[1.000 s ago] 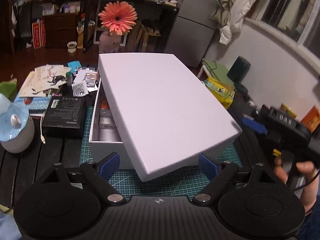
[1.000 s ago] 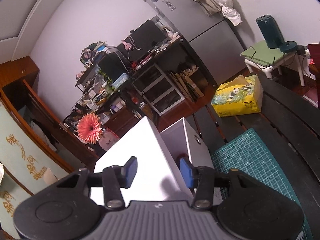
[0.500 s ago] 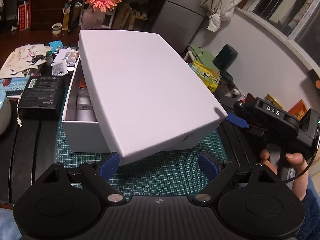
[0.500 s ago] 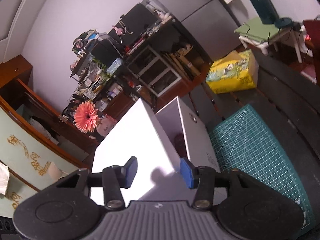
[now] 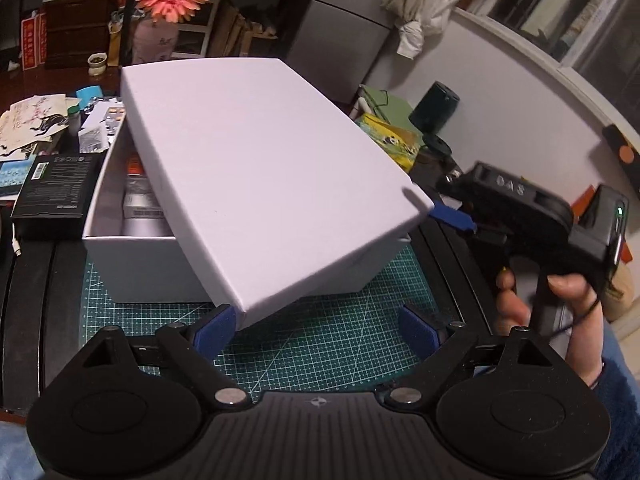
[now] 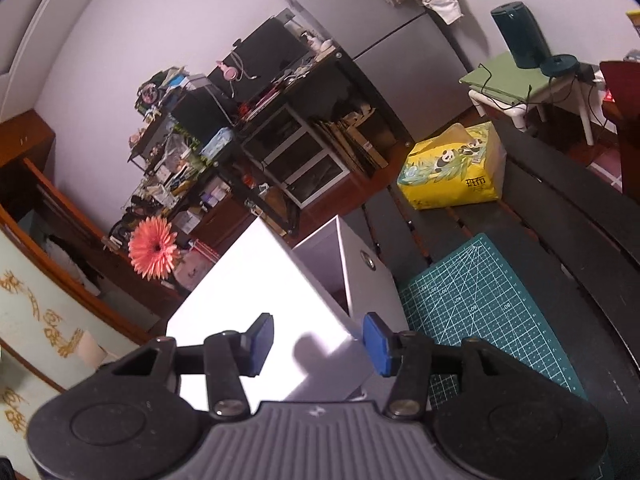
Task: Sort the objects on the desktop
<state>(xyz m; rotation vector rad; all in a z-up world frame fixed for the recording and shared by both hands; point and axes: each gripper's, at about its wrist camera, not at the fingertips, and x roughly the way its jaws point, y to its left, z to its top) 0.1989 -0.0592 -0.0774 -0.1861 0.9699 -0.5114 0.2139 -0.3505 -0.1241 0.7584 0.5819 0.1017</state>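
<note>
Step in hand: closing the white cardboard box [image 5: 132,264], centre frame on the green cutting mat [image 5: 332,340]. Its white lid [image 5: 256,176] lies askew. Right gripper [image 6: 318,338] straddles 1 lid corner (grip unclear); left gripper [image 5: 316,326] gapes empty. Next: square the lid. Dark slatted table [image 6: 560,216], cluttered room

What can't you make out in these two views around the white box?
- Left wrist view: most of the box contents, covered by the skewed lid.
- Right wrist view: whether the right gripper pads touch the lid.
- Left wrist view: the black carton print, too small.
</note>
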